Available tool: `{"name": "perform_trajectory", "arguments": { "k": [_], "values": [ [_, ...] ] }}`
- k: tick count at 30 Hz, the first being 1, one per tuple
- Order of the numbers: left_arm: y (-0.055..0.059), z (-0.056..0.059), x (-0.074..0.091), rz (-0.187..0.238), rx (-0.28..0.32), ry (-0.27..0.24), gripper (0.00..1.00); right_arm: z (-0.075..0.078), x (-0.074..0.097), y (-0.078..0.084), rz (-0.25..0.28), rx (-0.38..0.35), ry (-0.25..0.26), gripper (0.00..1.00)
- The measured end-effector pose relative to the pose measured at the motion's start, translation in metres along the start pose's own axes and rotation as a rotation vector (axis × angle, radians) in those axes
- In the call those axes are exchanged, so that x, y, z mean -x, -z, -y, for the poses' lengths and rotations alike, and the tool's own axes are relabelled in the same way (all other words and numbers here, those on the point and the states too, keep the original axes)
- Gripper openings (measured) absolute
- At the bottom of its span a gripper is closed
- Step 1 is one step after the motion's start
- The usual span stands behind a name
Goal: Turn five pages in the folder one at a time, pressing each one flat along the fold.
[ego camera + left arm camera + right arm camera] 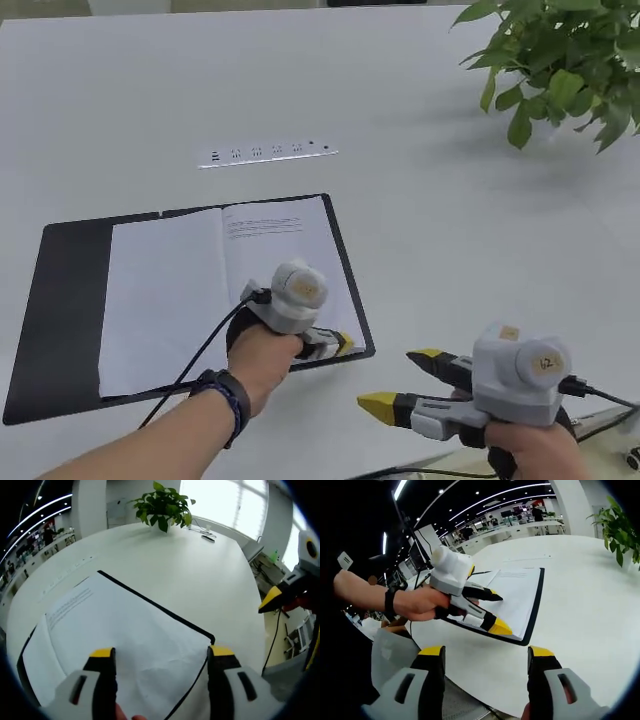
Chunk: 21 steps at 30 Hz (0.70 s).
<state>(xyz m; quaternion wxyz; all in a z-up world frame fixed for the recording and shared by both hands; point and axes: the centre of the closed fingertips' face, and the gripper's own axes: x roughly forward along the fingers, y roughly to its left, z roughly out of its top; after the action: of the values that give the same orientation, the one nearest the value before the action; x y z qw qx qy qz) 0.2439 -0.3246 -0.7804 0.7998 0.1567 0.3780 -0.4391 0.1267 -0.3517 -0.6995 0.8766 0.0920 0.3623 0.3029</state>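
A black folder (pixel 62 300) lies open on the white table, with a blank left page (pixel 160 300) and a right page (pixel 290 250) that has a few printed lines at its top. My left gripper (pixel 335 345) hovers over the folder's near right corner, open, nothing between its jaws. In the left gripper view the gripper (pixel 161 652) stands wide open over the right page (pixel 125 625), the folder's black edge (pixel 150 600) running past it. My right gripper (pixel 400 380) is open off the folder, to its right near the table's front edge. The right gripper view shows that gripper (pixel 486 651) empty, facing the left gripper (pixel 485 611) and the folder (pixel 534 605).
A white power strip (pixel 267 153) is set into the table beyond the folder. A potted plant (pixel 560 70) stands at the far right. A black cable (pixel 200 350) runs from the left gripper across the left page. The table's front edge (pixel 485 700) is just below the right gripper.
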Motion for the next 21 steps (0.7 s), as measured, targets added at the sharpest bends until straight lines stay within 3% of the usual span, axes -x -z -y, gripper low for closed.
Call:
{"name": "perform_trajectory", "arguments": {
  "k": [6, 21],
  "values": [
    [0.005, -0.002, -0.003, -0.012, -0.034, -0.034, 0.73, 0.001, -0.004, -0.003, -0.004, 0.006, -0.005, 0.66],
    [0.004, -0.011, 0.002, 0.014, -0.019, 0.002, 0.65, 0.013, -0.032, -0.015, 0.015, -0.03, -0.041, 0.62]
  ]
}}
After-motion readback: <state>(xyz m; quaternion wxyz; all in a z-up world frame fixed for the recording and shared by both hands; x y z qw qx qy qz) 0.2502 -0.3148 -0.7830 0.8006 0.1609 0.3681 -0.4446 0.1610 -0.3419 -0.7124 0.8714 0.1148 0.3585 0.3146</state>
